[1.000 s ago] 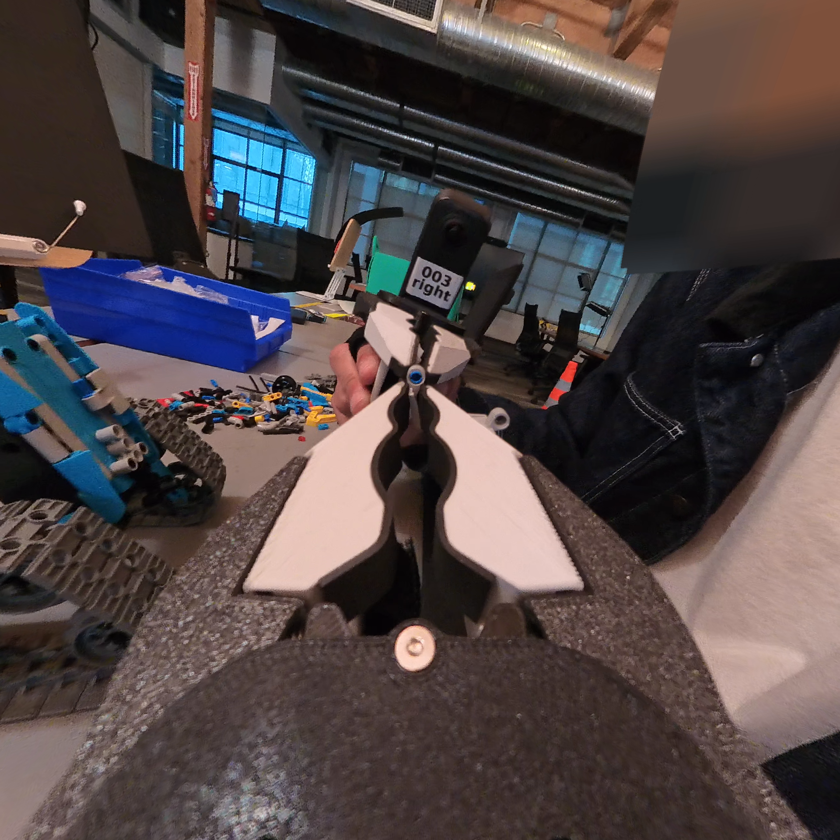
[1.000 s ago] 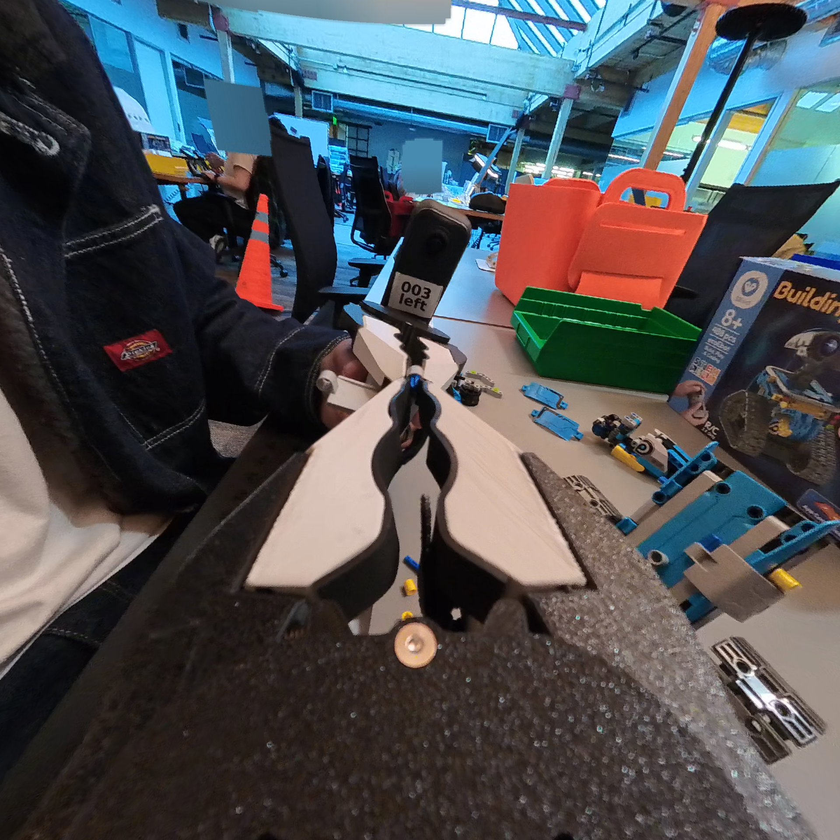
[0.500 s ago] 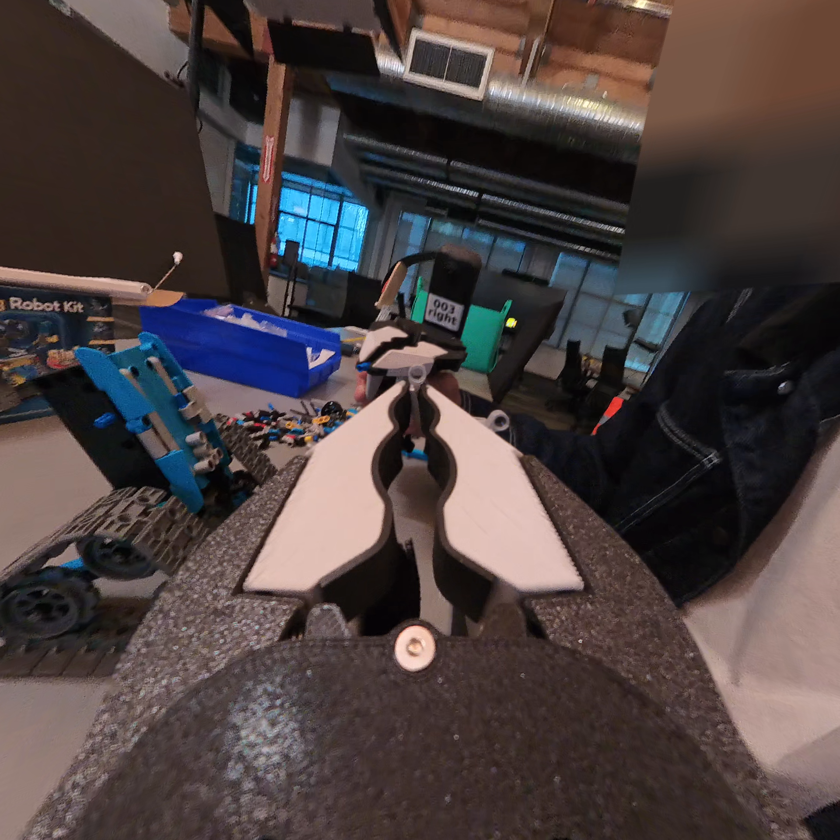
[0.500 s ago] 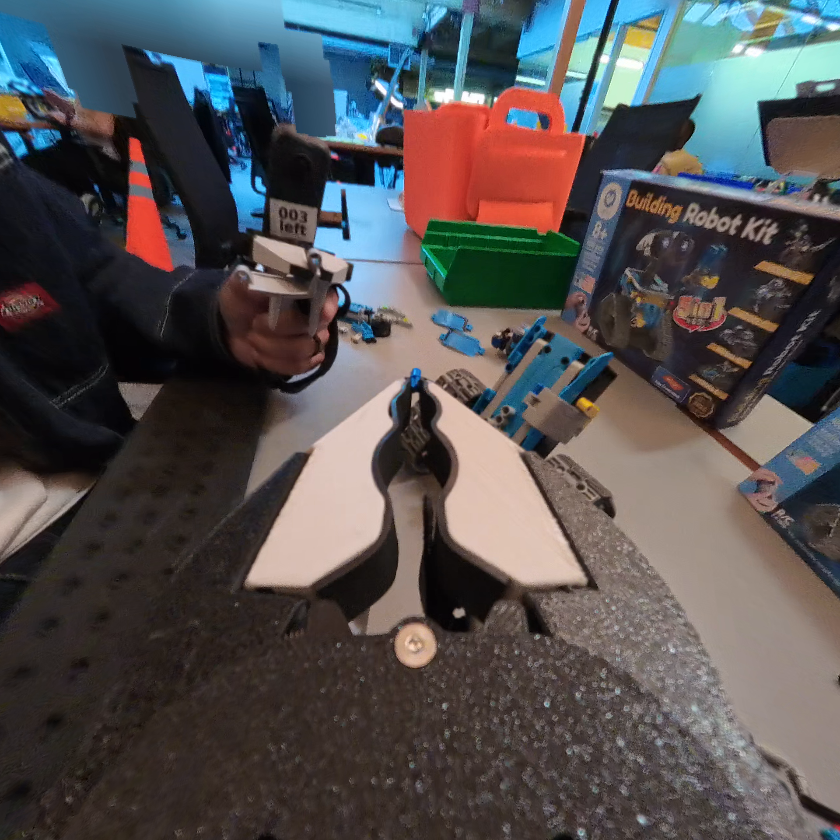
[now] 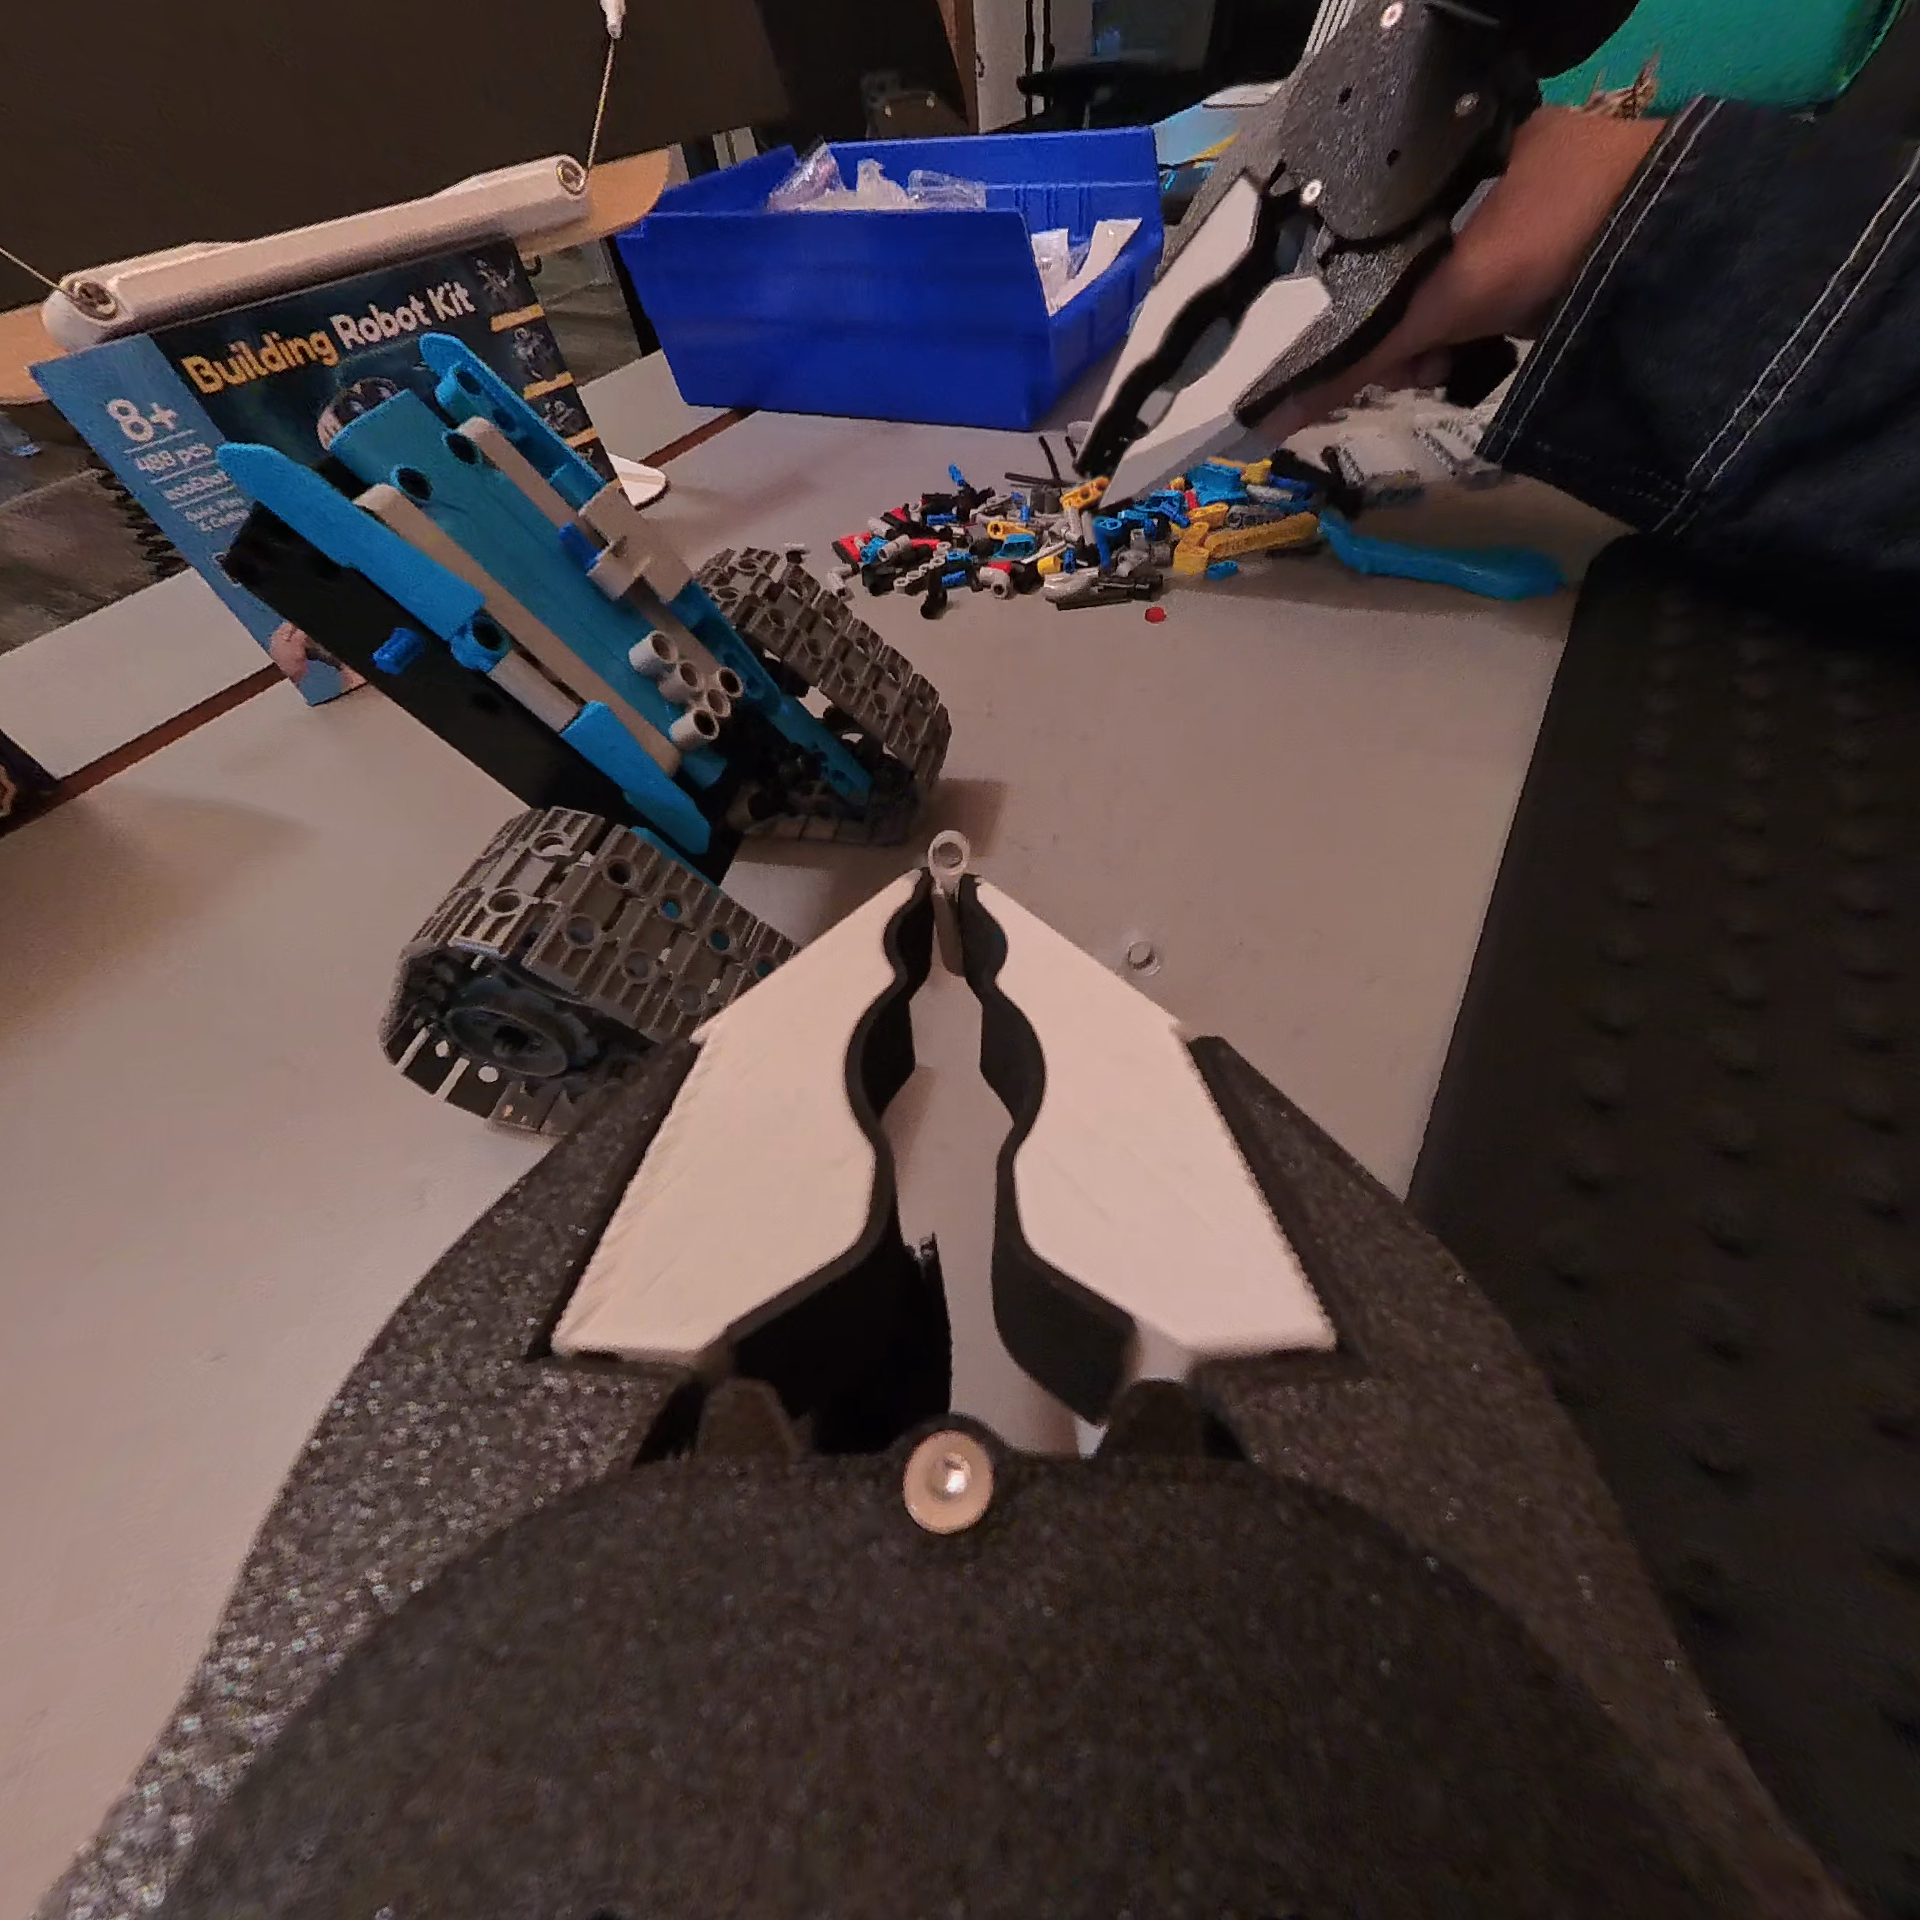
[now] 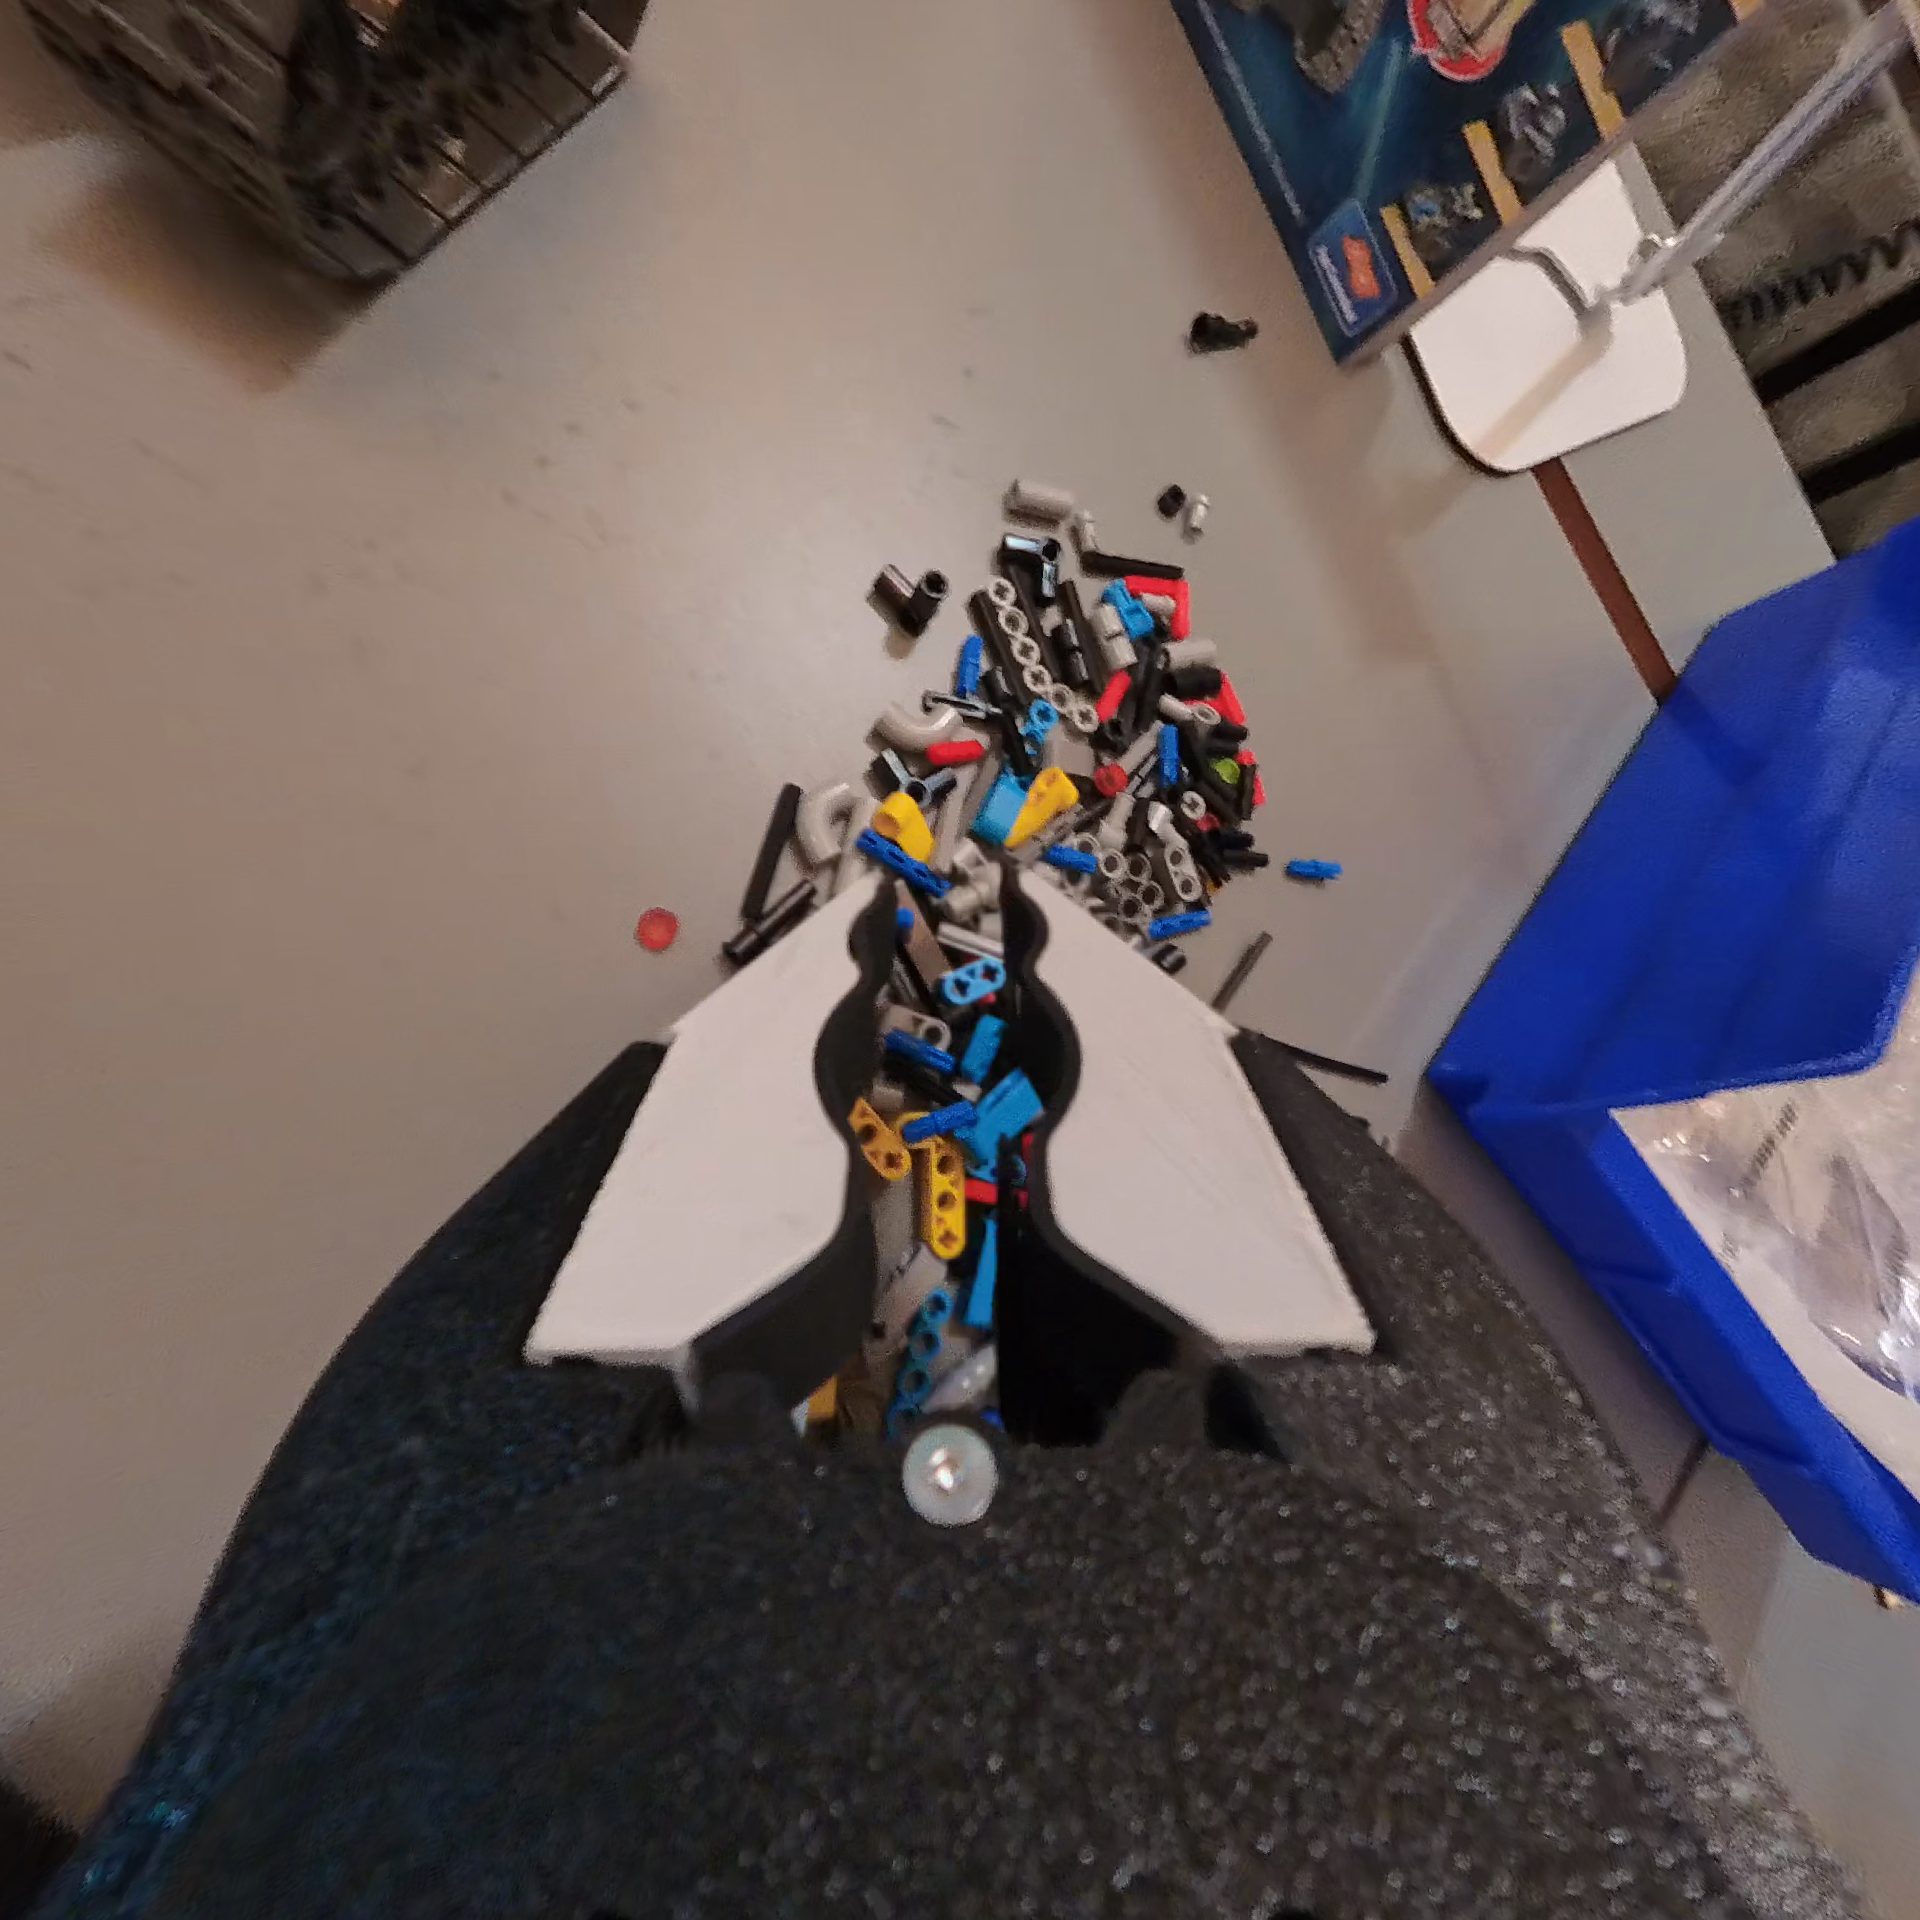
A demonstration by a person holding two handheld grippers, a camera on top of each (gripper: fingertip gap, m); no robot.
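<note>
My left gripper (image 5: 943,885) is shut on a small grey connector (image 5: 947,860) whose ring end sticks out past the tips. It hovers above the table just right of the blue and grey tracked robot model (image 5: 582,717). My right gripper (image 6: 948,881) is open and points down over a pile of small building parts (image 6: 1091,727), with its tips at the pile's near edge. It also shows in the left wrist view (image 5: 1112,473), held by a hand over the same pile (image 5: 1081,535).
A blue bin (image 5: 904,281) stands behind the pile and also shows in the right wrist view (image 6: 1714,1039). A kit box (image 5: 260,374) leans behind the model. A black mat (image 5: 1714,1039) lies at the right. A red stud (image 6: 657,928) lies alone. About 5 cm separates my right fingertips from the red stud (image 6: 657,928). Look for it in the left wrist view (image 5: 1156,613) too.
Both grippers turned away from each other and down to the table. The right gripper moved over the parts pile and opened; the blue pin it held is gone from its tips. The left still holds the grey connector.
</note>
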